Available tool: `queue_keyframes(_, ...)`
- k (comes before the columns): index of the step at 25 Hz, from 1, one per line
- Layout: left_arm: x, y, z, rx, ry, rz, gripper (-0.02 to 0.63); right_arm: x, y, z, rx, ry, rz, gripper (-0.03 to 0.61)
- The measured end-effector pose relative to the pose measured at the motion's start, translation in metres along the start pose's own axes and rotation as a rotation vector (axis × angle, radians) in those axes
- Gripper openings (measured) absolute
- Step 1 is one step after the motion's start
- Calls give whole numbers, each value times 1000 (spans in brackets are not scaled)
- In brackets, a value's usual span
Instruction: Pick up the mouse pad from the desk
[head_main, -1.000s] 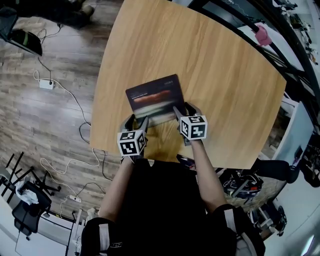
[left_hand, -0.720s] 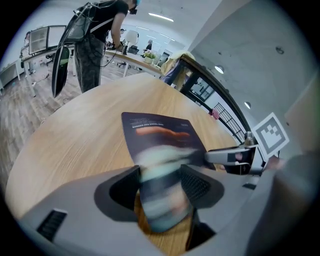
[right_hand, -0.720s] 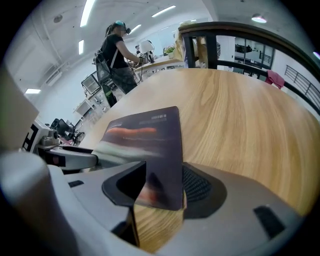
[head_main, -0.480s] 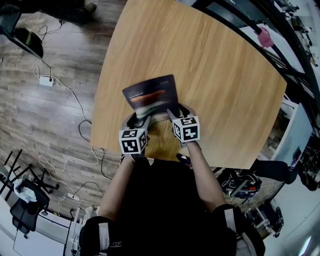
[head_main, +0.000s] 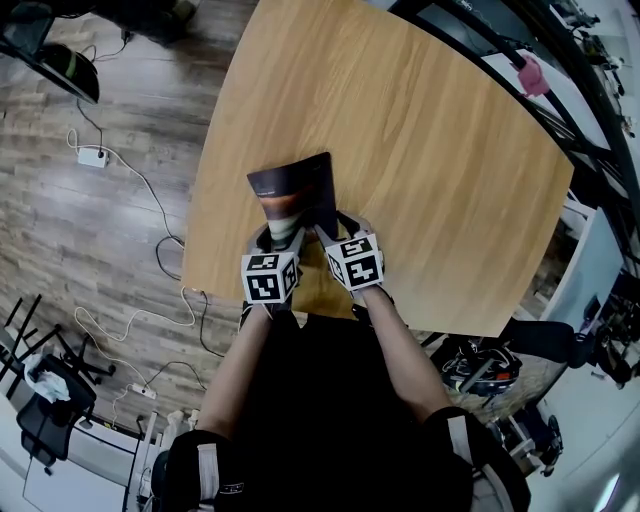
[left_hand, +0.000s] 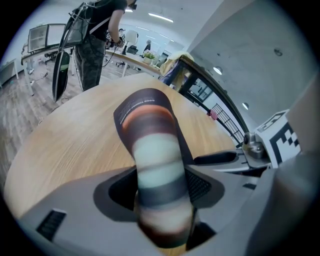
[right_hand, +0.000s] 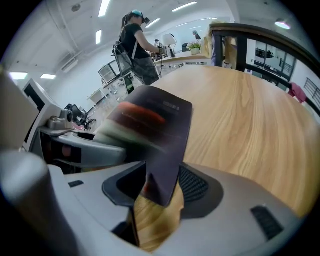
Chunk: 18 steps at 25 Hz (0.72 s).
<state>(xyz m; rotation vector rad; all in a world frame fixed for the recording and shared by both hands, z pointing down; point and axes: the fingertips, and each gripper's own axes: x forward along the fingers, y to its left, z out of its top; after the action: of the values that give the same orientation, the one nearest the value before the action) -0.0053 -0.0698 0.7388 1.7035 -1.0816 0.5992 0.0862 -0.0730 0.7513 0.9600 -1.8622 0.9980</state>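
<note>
The dark mouse pad (head_main: 292, 195) with red and pale bands is lifted off the wooden desk (head_main: 420, 140) and bent into an arch between my two grippers. My left gripper (head_main: 278, 240) is shut on its near left edge; in the left gripper view the pad (left_hand: 155, 165) curves up out of the jaws. My right gripper (head_main: 332, 232) is shut on the near right corner, and in the right gripper view the pad (right_hand: 160, 135) stands on edge between the jaws. Both grippers sit close together over the desk's near edge.
A pink object (head_main: 533, 75) lies by the railing at the desk's far right. Cables and a power strip (head_main: 92, 156) lie on the wooden floor to the left. A person (right_hand: 134, 45) stands at a bench beyond the desk.
The two grippers have drawn closer together and the mouse pad, flat a second ago, has buckled upward and narrowed between them.
</note>
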Motion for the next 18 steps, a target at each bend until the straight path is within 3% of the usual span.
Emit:
queue_keyframes(11,0,8,1,-4,-21,27,256,6,24,-1,-39,2,51,212)
queue_keyframes(14,-1,12,1,6,-27,46,212,5,23,-1,-39,0,55,210)
queue_keyframes(18,-1,13,2,19,-32,52,204,5,23,-2,-32,-6,58,210)
